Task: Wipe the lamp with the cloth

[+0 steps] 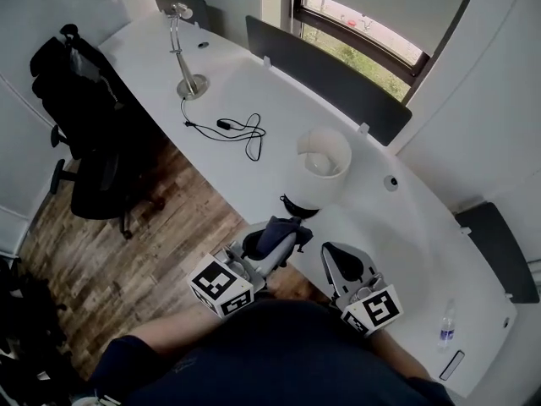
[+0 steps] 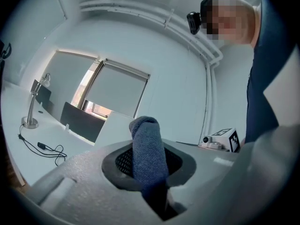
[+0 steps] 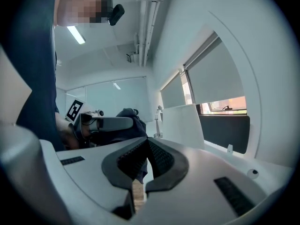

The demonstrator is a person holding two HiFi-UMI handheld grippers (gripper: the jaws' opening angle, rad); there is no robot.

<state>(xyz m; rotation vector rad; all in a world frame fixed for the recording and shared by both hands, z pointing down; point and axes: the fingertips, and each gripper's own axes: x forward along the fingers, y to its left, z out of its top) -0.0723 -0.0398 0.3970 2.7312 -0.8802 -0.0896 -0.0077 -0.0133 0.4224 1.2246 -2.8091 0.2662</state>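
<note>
A long, curved white desk (image 1: 287, 100) runs along the window wall, with a black wheeled office chair (image 1: 84, 134) on the wooden floor beside its far end. Near the person stands the table lamp with a white drum shade and a dark round base (image 1: 324, 166). A slim silver desk lamp (image 1: 180, 53) stands well away at the far end, with a loose black cable (image 1: 237, 131) lying between the two. Judging by how close it is, the white-shaded lamp is the one to be wiped. The left gripper (image 1: 269, 250) is held low in front of the person. Its jaws are clamped on a dark blue, rolled soft cloth (image 1: 272, 229), which sticks up past the tips. From the head view the cloth sits just beside the lamp's base, but contact cannot be confirmed. The right gripper (image 1: 336, 259) hovers next to it with its jaws drawn together on nothing. The cloth is picked up and brought to the lamp, so the preparation looks finished. No wiping contact shows on shade or base, so the whole wipe appears left to do.
</note>
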